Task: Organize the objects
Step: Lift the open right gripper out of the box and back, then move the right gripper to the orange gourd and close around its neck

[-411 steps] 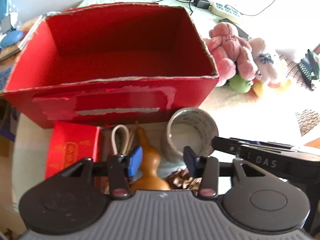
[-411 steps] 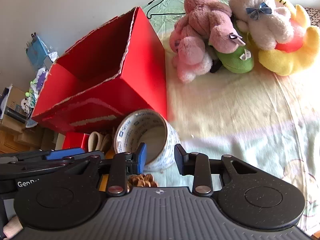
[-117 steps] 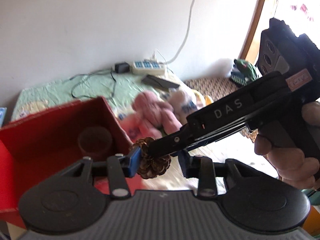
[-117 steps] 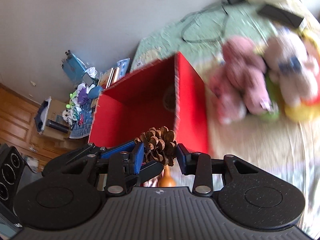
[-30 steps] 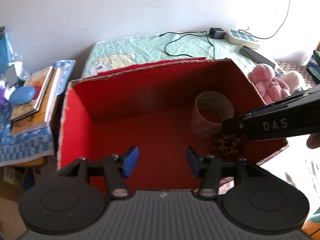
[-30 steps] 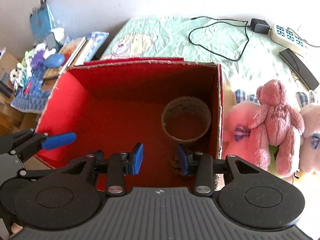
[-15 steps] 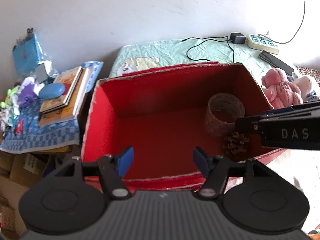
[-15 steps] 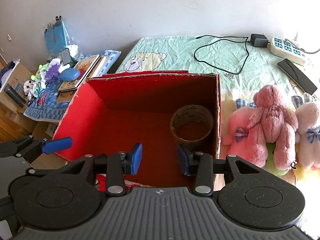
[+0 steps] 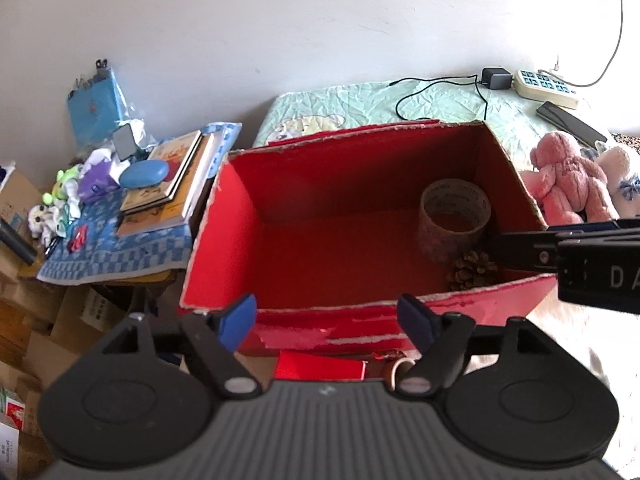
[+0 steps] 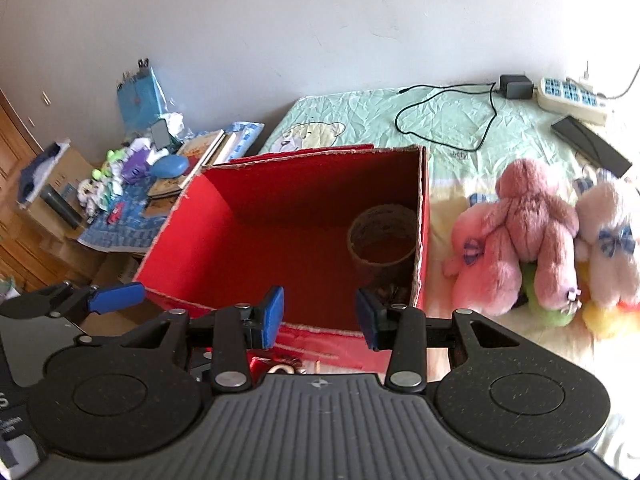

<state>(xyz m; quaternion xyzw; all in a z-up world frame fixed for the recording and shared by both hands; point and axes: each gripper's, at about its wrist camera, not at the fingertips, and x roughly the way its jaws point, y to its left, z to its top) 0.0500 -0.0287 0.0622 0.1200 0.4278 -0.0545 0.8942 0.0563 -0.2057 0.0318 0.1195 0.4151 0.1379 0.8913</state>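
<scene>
Now both tools hang empty above the near wall of the red cardboard box [image 9: 224, 240]: the left hand-held gripper [image 9: 326, 320] and the right hand-held gripper [image 10: 320, 316] each have their jaws spread. Inside, at the box's near right corner, lies the brown pine cone [image 9: 472, 270], touching the roll of printed tape [image 9: 454, 218] behind it. A drop-off looks finished; the next move probably calls for reaching down to the small red carton [image 9: 320, 366] at the box's near foot.

Bright daylight from right, glare whitening right edge; box interior shadowed; fisheye-curved edges, mostly sharp.
</scene>
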